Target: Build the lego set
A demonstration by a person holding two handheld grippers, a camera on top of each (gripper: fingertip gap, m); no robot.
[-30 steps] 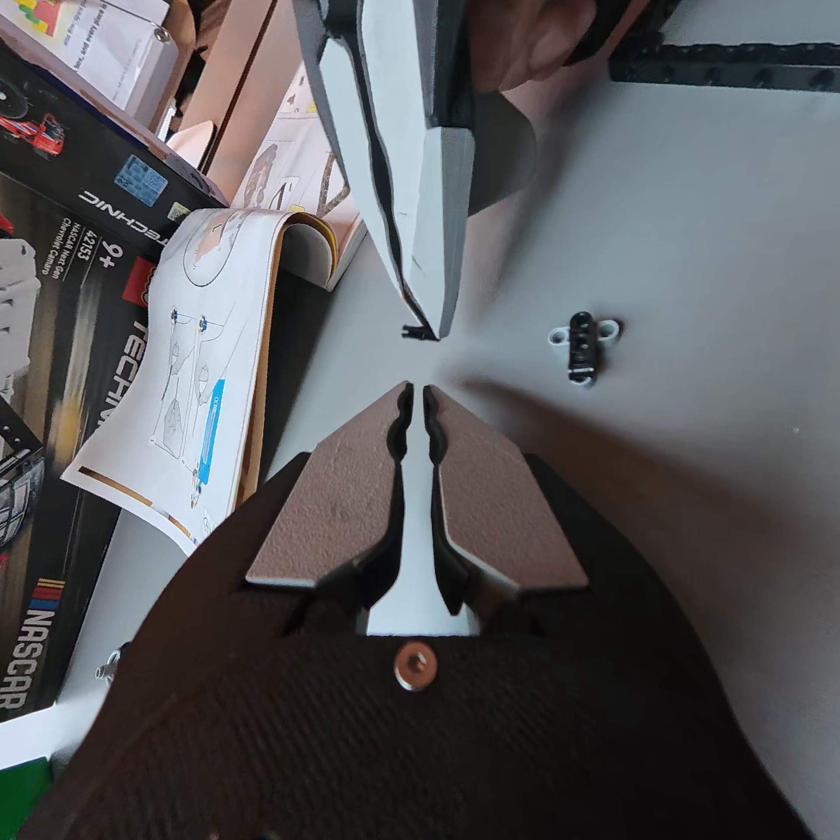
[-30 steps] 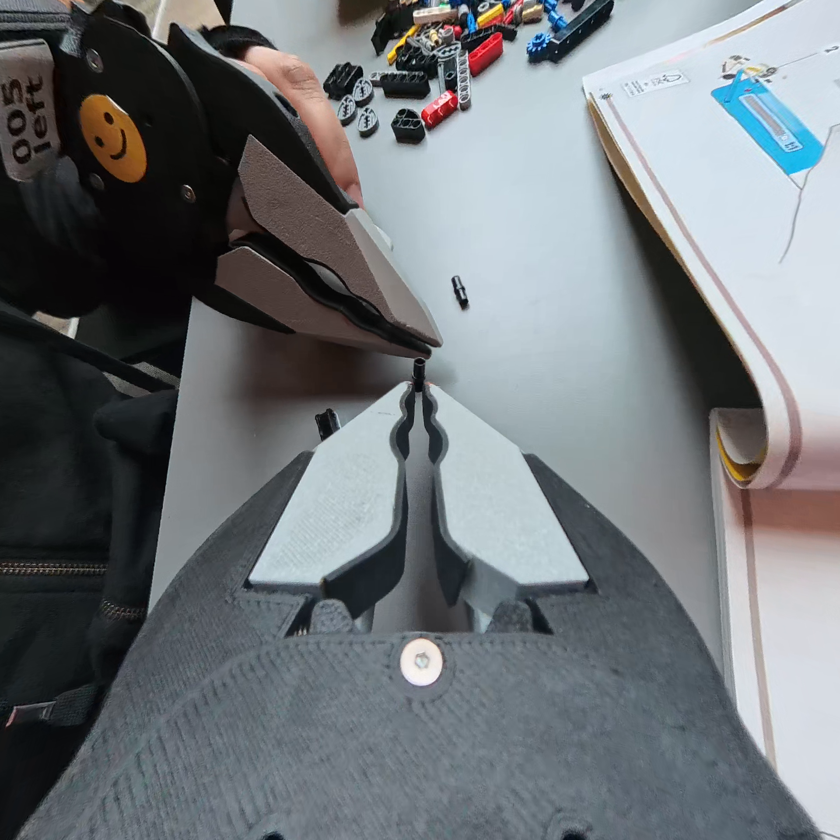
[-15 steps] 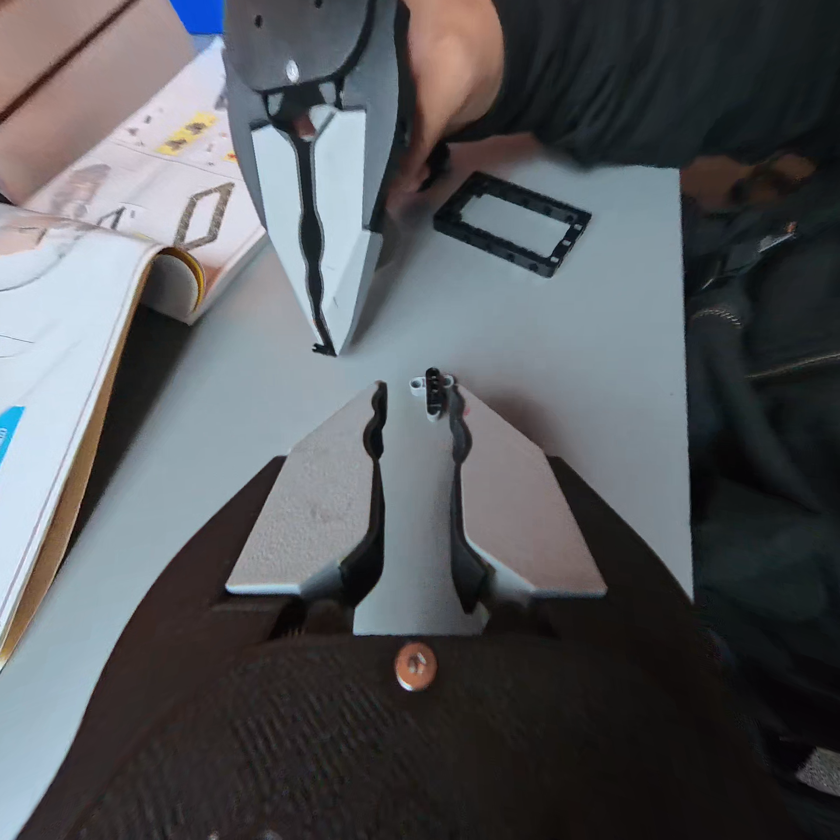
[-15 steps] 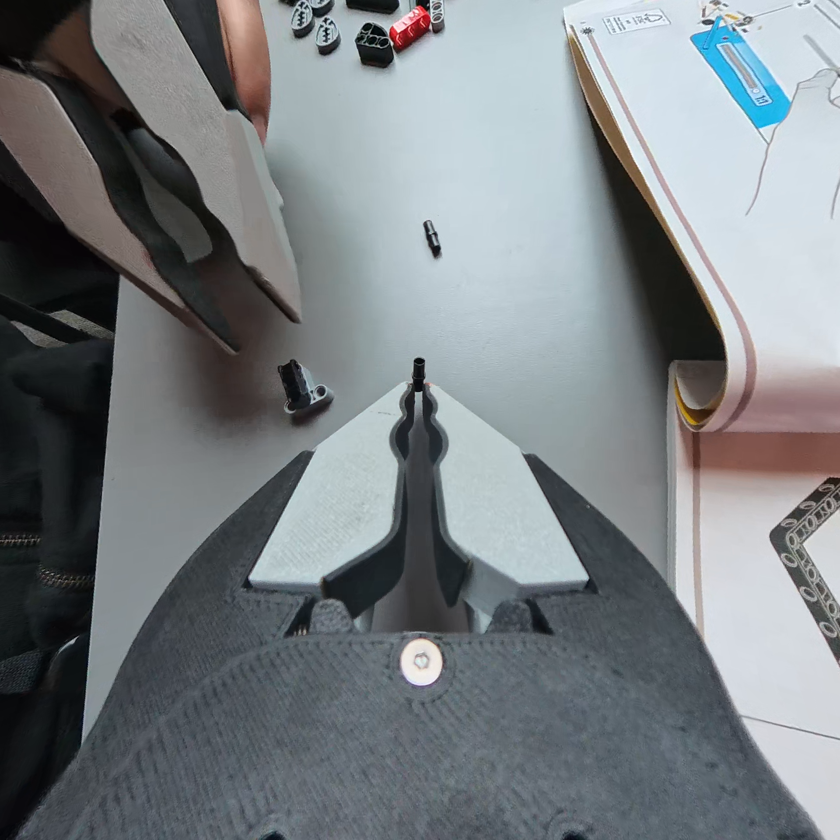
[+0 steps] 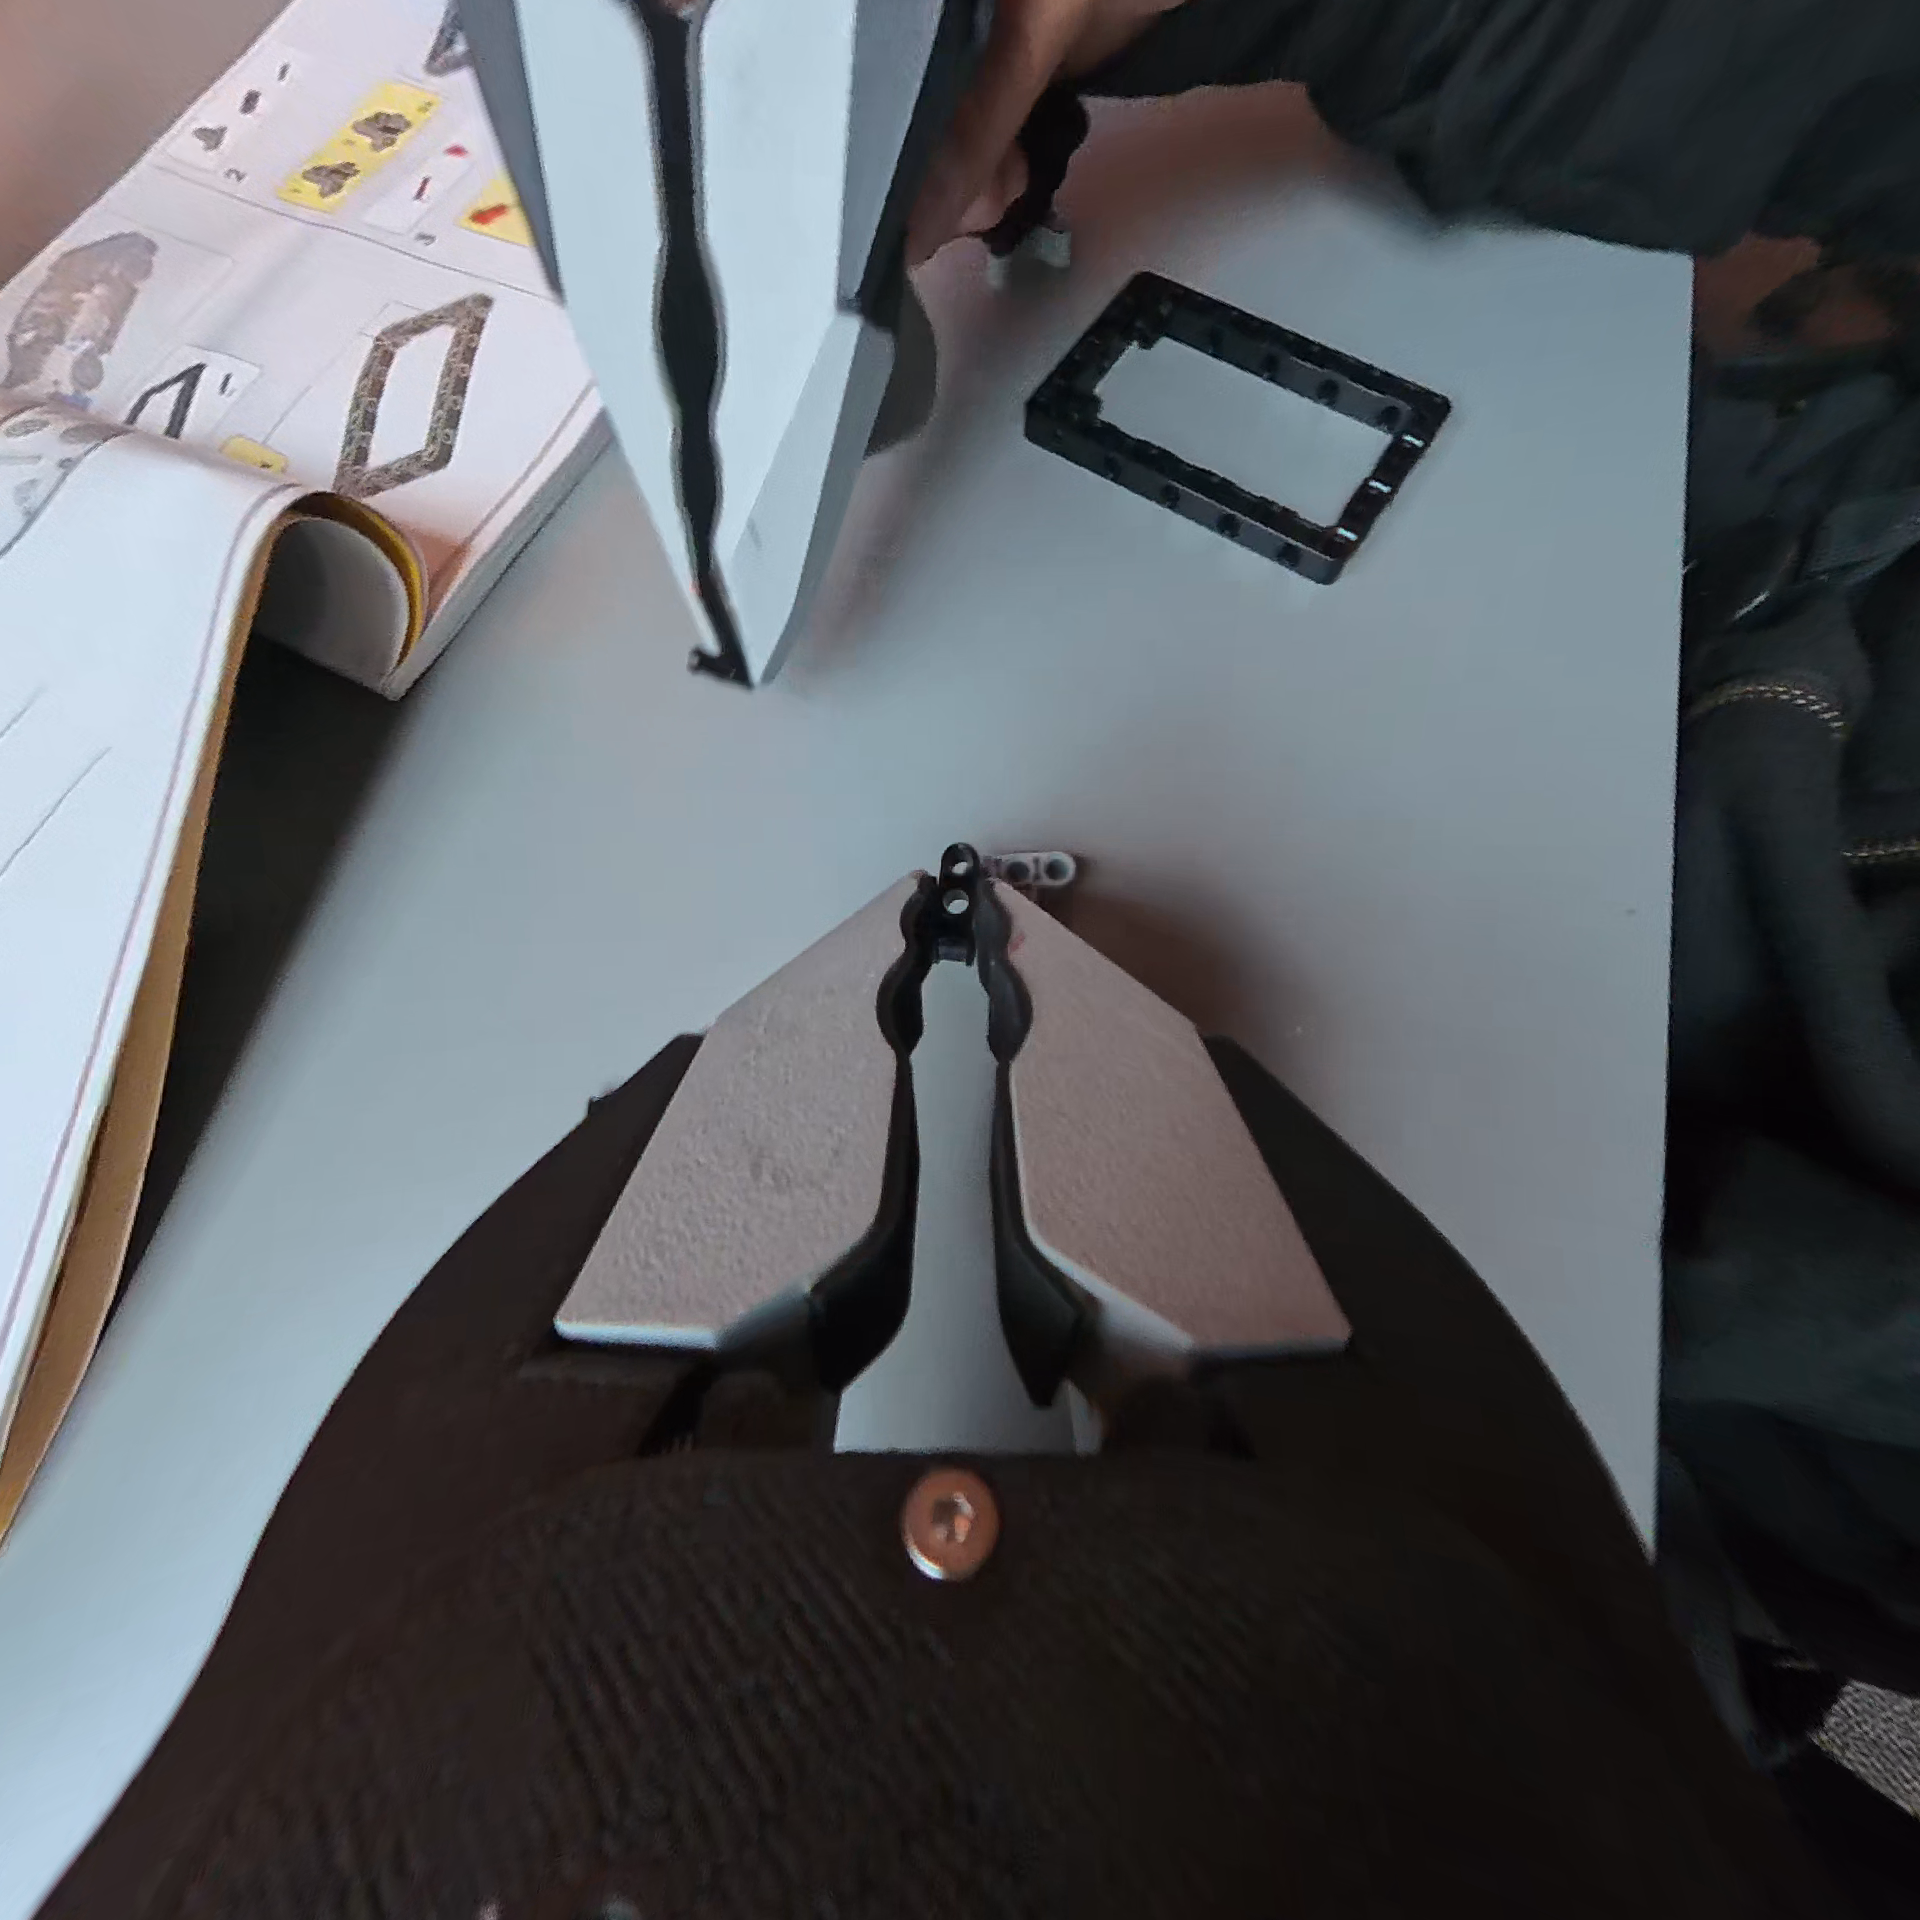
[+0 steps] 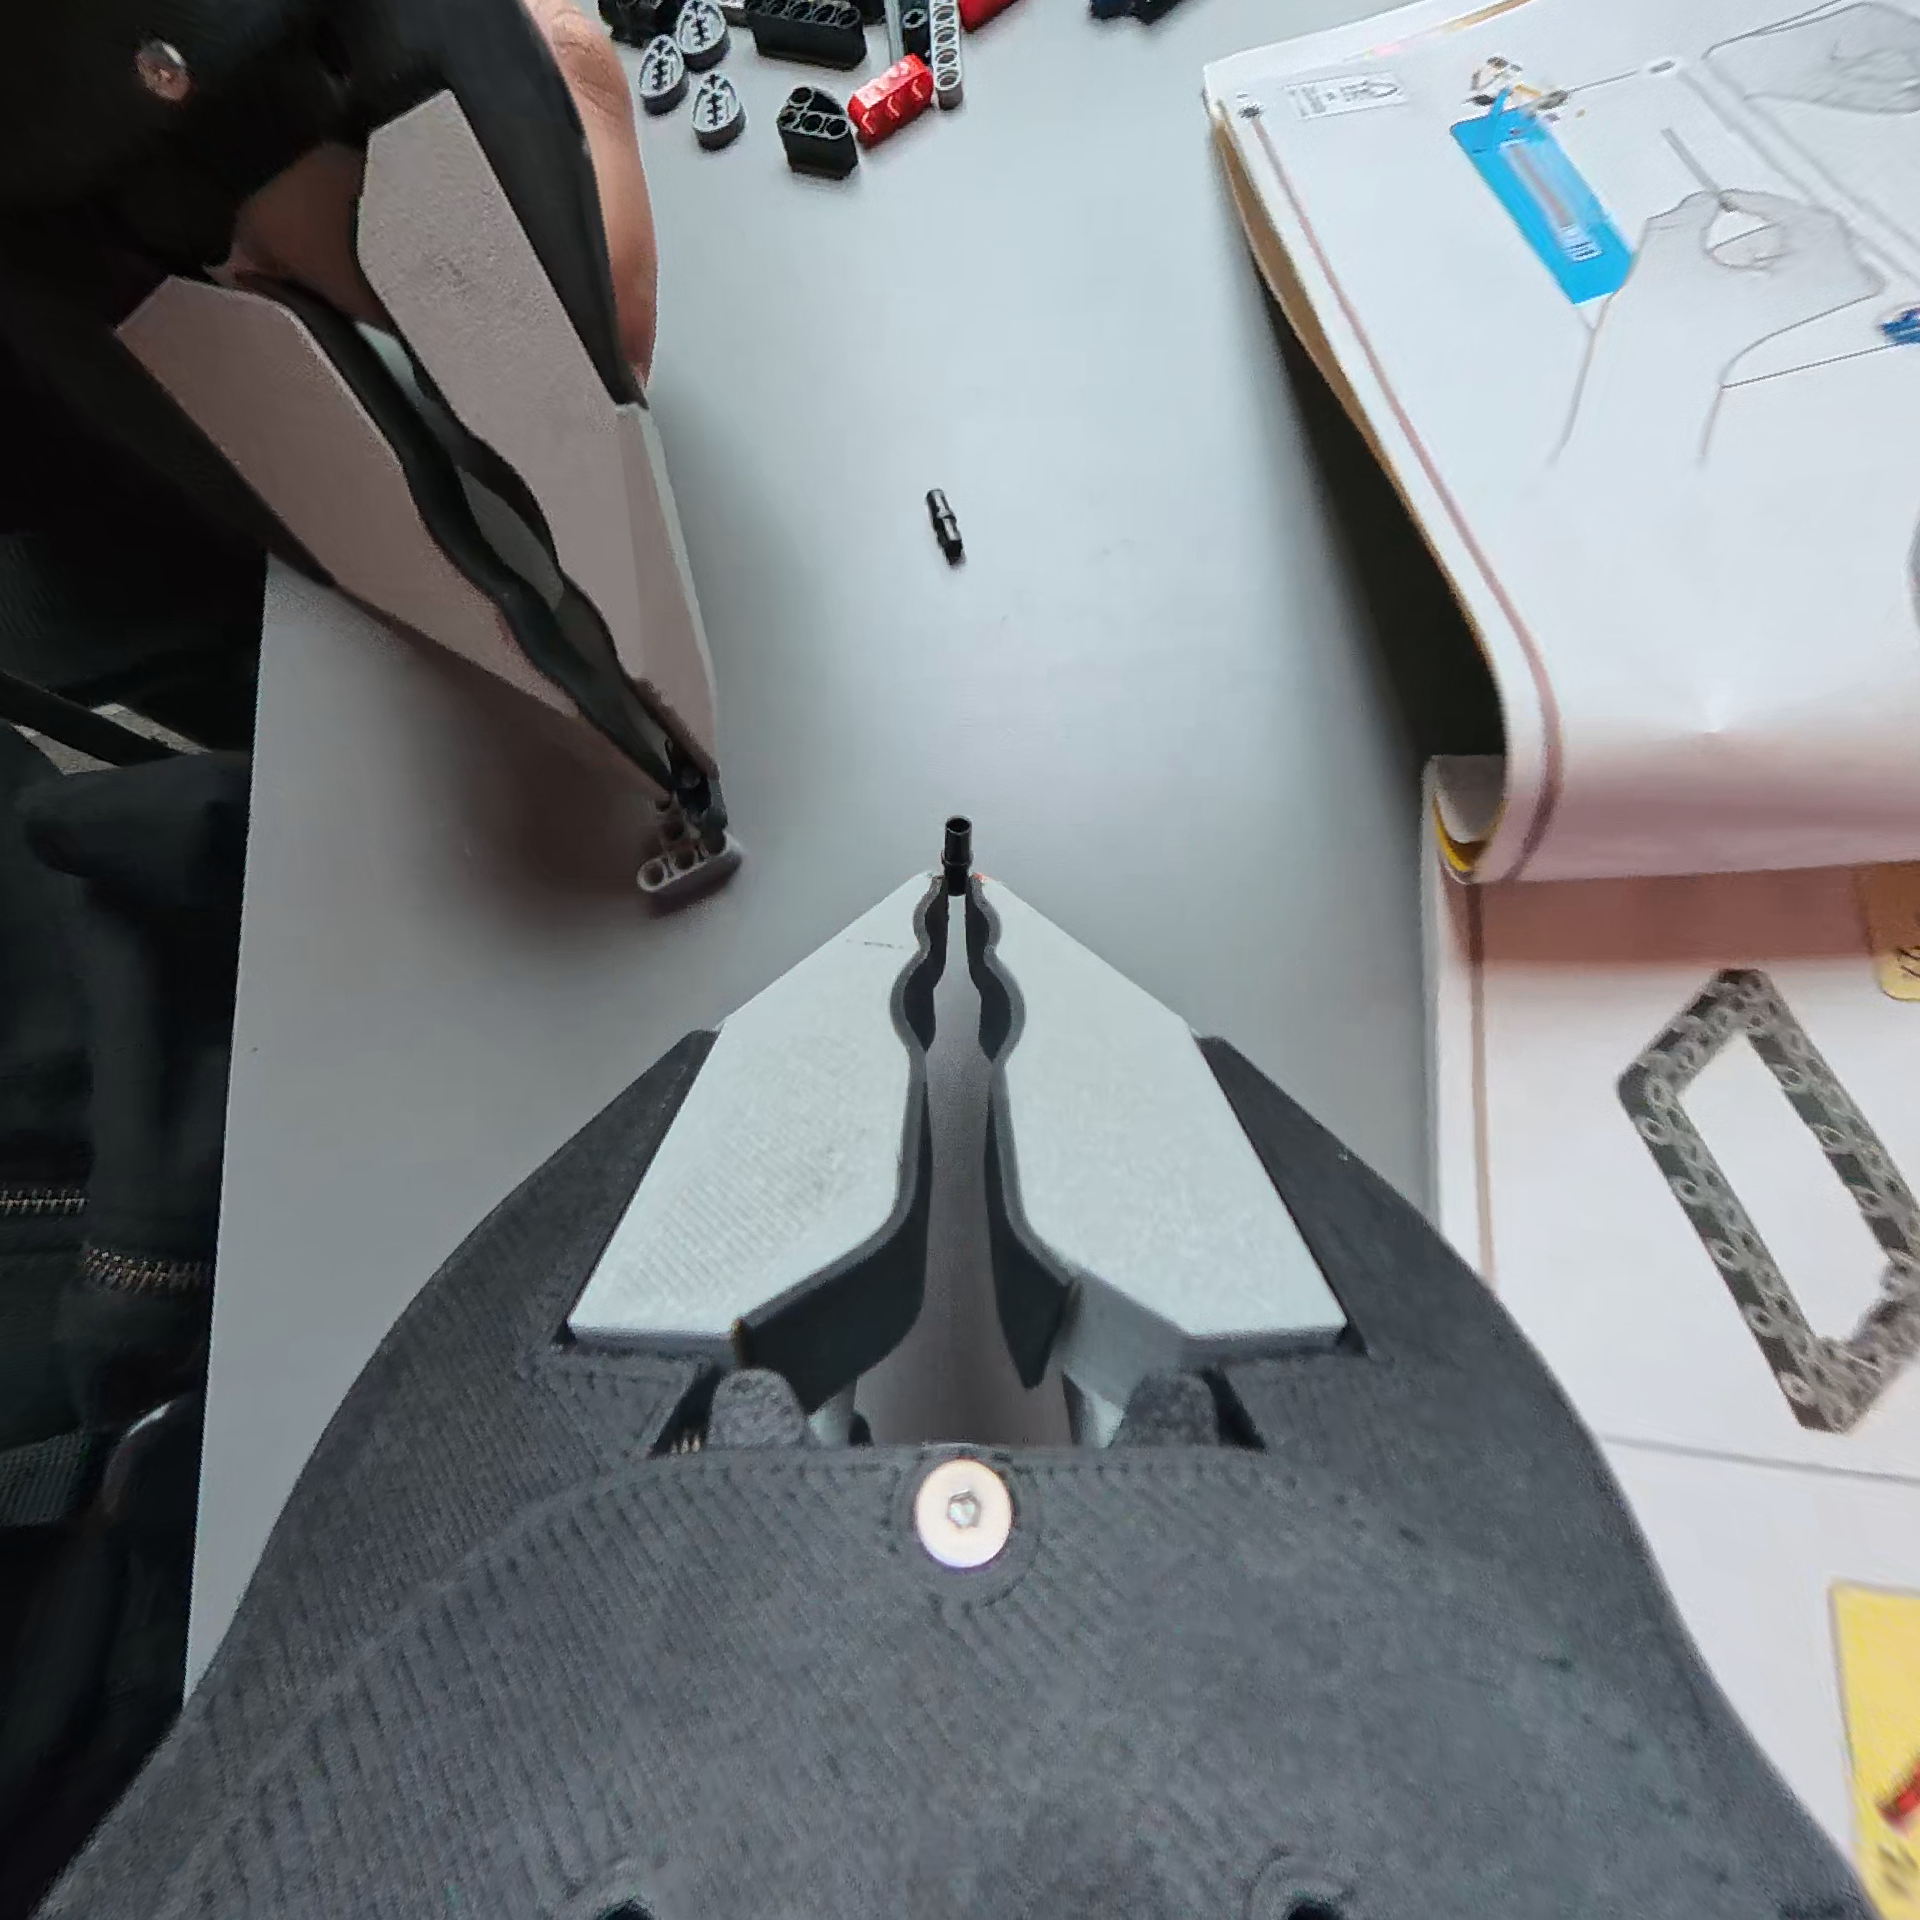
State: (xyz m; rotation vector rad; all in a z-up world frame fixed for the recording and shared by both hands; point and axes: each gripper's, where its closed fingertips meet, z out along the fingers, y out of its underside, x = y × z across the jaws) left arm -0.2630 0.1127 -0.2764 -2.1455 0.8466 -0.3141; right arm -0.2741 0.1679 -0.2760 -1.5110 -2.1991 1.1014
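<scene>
My left gripper has its jaws pinched on a small black connector piece with a light grey cross part lying against the counter just beyond the tips. My right gripper has its jaws pressed onto a short black pin that sticks out forward past the tips, just above the grey surface. Ahead of it a second black pin lies loose on the counter. In the left wrist view a black rectangular frame lies flat farther off, near a hand. The open instruction booklet lies beside the work area, and a scatter of black, grey and red loose parts sits at the far edge.
</scene>
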